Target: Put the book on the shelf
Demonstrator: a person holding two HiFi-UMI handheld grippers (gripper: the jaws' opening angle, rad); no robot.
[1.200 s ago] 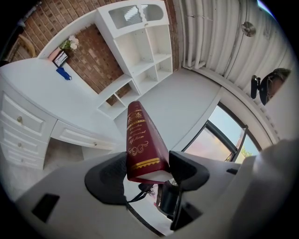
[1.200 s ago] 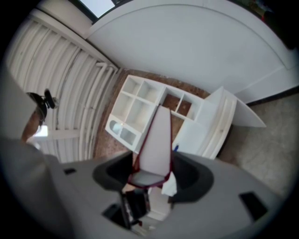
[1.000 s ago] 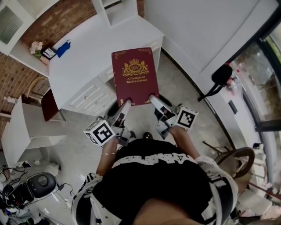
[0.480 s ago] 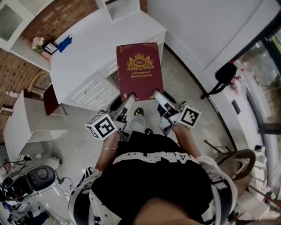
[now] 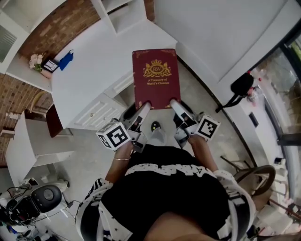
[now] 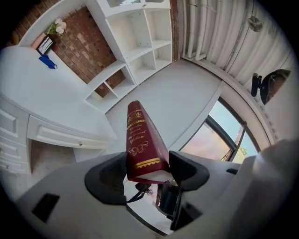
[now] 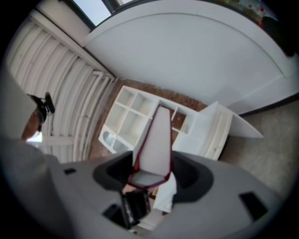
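A dark red hardback book (image 5: pixel 157 78) with gold lettering is held flat in the air, over the white desk's (image 5: pixel 94 66) corner. My left gripper (image 5: pixel 144 106) is shut on its near left corner, my right gripper (image 5: pixel 173 103) on its near right corner. In the left gripper view the book's spine (image 6: pixel 139 140) stands between the left gripper's (image 6: pixel 147 171) jaws. In the right gripper view the page edge (image 7: pixel 155 142) rises from the right gripper (image 7: pixel 150 175). The white cubby shelf (image 5: pixel 123 13) stands beyond the desk, also seen as open compartments (image 6: pixel 145 37) and white cubbies (image 7: pixel 131 116).
On the desk's far left sit a blue object (image 5: pixel 66 60), a small framed picture (image 5: pixel 50 65) and flowers (image 5: pixel 35 60). A dark red chair (image 5: pixel 51 115) stands left of the desk. A black bag (image 5: pixel 241 85) hangs at the right wall. A stool (image 5: pixel 256 175) is at the lower right.
The book and both grippers have moved right and a little forward over the desk's corner. Both grips are unchanged.
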